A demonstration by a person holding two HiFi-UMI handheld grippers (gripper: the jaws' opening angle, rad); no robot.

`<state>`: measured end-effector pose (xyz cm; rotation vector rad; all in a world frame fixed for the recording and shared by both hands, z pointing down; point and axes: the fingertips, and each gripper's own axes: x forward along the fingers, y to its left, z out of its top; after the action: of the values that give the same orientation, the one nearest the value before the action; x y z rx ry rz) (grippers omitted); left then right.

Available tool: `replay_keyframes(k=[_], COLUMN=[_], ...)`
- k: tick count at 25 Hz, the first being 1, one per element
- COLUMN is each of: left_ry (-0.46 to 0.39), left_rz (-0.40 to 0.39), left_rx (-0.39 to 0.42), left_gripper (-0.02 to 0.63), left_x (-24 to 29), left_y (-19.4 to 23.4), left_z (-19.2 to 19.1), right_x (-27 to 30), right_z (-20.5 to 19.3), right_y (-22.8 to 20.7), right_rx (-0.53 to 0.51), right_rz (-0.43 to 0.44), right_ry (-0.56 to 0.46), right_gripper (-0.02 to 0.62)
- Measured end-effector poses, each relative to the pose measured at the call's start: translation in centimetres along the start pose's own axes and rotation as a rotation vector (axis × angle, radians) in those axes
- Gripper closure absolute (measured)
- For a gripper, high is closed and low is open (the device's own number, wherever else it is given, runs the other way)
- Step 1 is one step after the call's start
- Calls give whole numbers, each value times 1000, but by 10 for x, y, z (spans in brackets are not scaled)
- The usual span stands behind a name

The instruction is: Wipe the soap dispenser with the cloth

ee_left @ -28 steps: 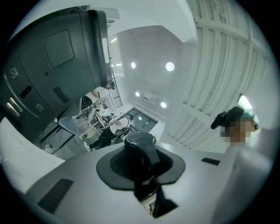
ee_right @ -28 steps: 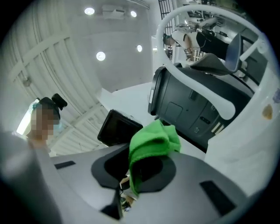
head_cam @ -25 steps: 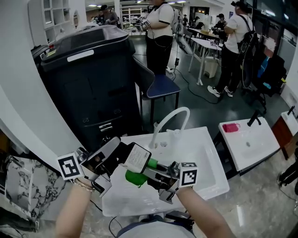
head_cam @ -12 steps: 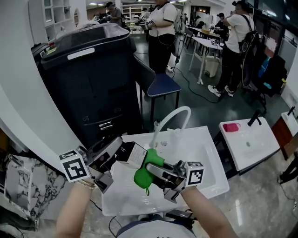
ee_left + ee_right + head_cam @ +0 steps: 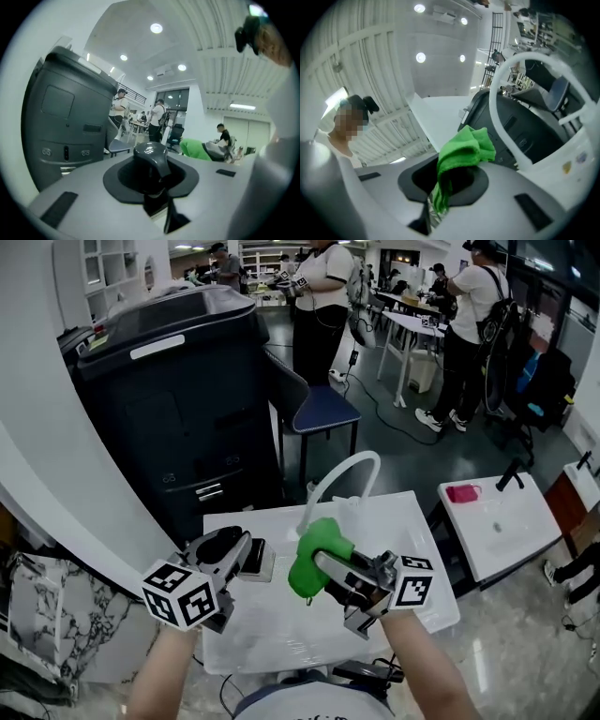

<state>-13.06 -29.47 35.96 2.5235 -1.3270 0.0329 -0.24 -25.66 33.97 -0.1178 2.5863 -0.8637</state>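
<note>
The soap dispenser (image 5: pixel 261 561), white with a black pump head (image 5: pixel 151 161), sits low by the left rim of the white sink (image 5: pixel 412 521). My left gripper (image 5: pixel 246 556) is shut on it, and the pump head fills the space between the jaws in the left gripper view. My right gripper (image 5: pixel 326 570) is shut on a bunched green cloth (image 5: pixel 314 557), which it holds up over the basin a short way right of the dispenser, apart from it. In the right gripper view the cloth (image 5: pixel 464 151) bulges out of the jaws. The cloth (image 5: pixel 194 149) also shows in the left gripper view.
A white curved faucet (image 5: pixel 342 474) arches over the sink's back edge. A large black printer (image 5: pixel 178 399) stands behind on the left, a blue chair (image 5: pixel 323 413) beside it. A second white sink (image 5: pixel 497 526) with a pink object (image 5: pixel 461 494) stands at the right. People stand farther back.
My left gripper has rolled and sunk with the dispenser down to the sink's left side. My right gripper has carried the cloth up and to the right, away from the dispenser.
</note>
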Motion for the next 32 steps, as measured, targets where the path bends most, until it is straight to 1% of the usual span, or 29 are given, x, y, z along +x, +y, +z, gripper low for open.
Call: replay_keyframes(k=[2,5,8,11,13,14,17,20,24,29,32], left_ry=[0,-15,-26,-51,-60,-58,-51,-62,-93,-168,-214], left_rz=[96,210,284,313,318,321,320,317,339,366,363], left_rx=[117,246,318,350,374,391,450,460,447,434,438], left_gripper=[515,515,515,515,514,515,515,514,514,514,515], left_x=[0,-1,-1,-4,-5,-5,-6,-8,-13,-22,-27], left_y=[3,6,7,4,0,-2,-10,-15,-16,-17,-22], left_z=[-1,-3,-10,-15,-17,-18,-21,-20,-16,-5,0], right_x=[-7,-18,-29,-35,-34,-32,-24,-18,-20,-24,-29], right_z=[-4,-9,-11,-9,-8,-6,-1,3,7,11,13], right_y=[-12,-28,-38,-40,-35,-32,-18,-12,-18,-20,-20], right_rx=[-114,-275,-423,-580,-656,-675,-679,-690,-746,-871,-889], right_rz=[-137,-324,-484,-609,-643,-642,-605,-597,-666,-770,-811], right_ry=[75,175,232,265,277,273,234,221,222,224,201], right_gripper=[552,551,551,551,551,551,551,551,551,551,551])
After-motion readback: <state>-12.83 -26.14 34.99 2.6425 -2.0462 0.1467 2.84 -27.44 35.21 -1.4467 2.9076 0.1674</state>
